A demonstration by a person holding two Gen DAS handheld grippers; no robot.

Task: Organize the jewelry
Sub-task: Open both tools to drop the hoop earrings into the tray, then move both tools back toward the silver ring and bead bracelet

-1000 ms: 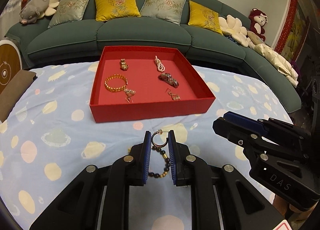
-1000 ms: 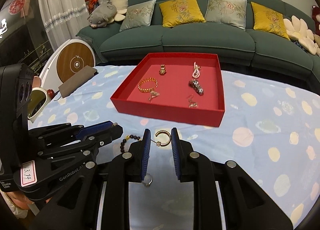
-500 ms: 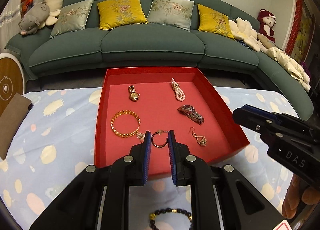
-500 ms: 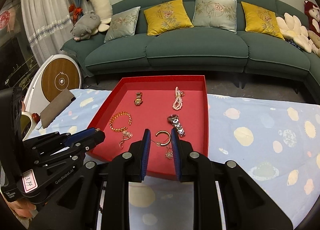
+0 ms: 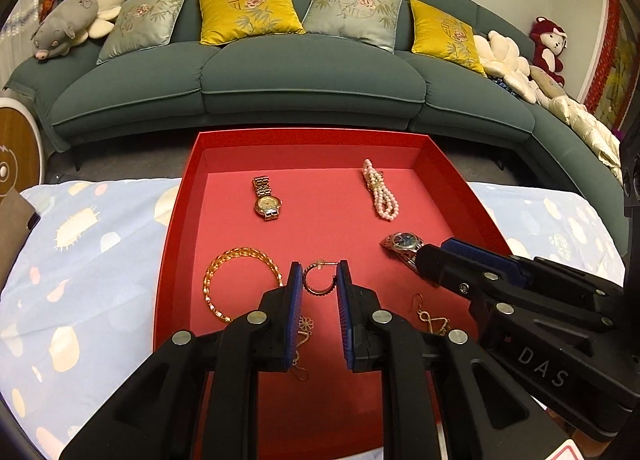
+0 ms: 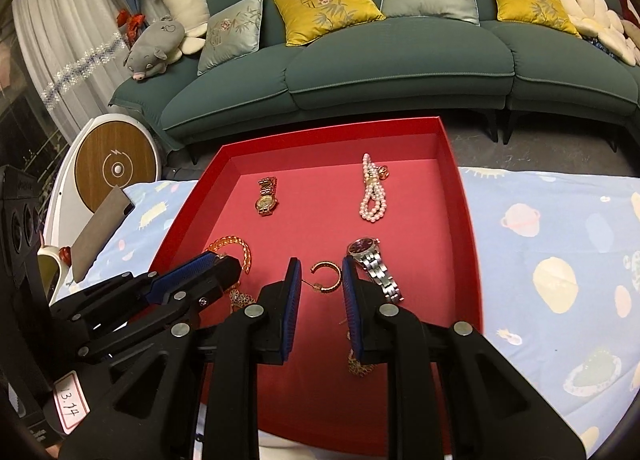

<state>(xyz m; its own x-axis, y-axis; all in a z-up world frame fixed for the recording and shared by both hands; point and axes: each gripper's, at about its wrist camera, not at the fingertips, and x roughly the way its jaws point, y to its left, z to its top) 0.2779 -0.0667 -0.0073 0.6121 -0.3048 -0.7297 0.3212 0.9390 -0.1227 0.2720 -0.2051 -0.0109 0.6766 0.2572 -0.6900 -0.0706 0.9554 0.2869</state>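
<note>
A red tray (image 5: 176, 244) (image 6: 468, 228) lies on the planet-print tablecloth. My left gripper (image 5: 319, 280) is shut on a dark hoop earring (image 5: 319, 283) and holds it over the tray's front middle. My right gripper (image 6: 317, 278) is shut on a gold hoop earring (image 6: 327, 279) and holds it over the tray beside the silver watch (image 6: 374, 266). In the tray lie a gold watch (image 5: 266, 199), a pearl bracelet (image 5: 380, 194), a gold chain bracelet (image 5: 228, 282), the silver watch (image 5: 402, 244) and dangle earrings (image 5: 432, 318).
A green sofa (image 5: 312, 72) with cushions stands behind the table. A round wooden-faced device (image 6: 116, 168) and a grey pad (image 6: 100, 228) sit at the left. The blue tablecloth (image 6: 560, 260) spreads on both sides of the tray.
Both grippers have moved forward from the tablecloth to over the tray, each still holding its hoop earring. The dark bead bracelet on the cloth has dropped out of view.
</note>
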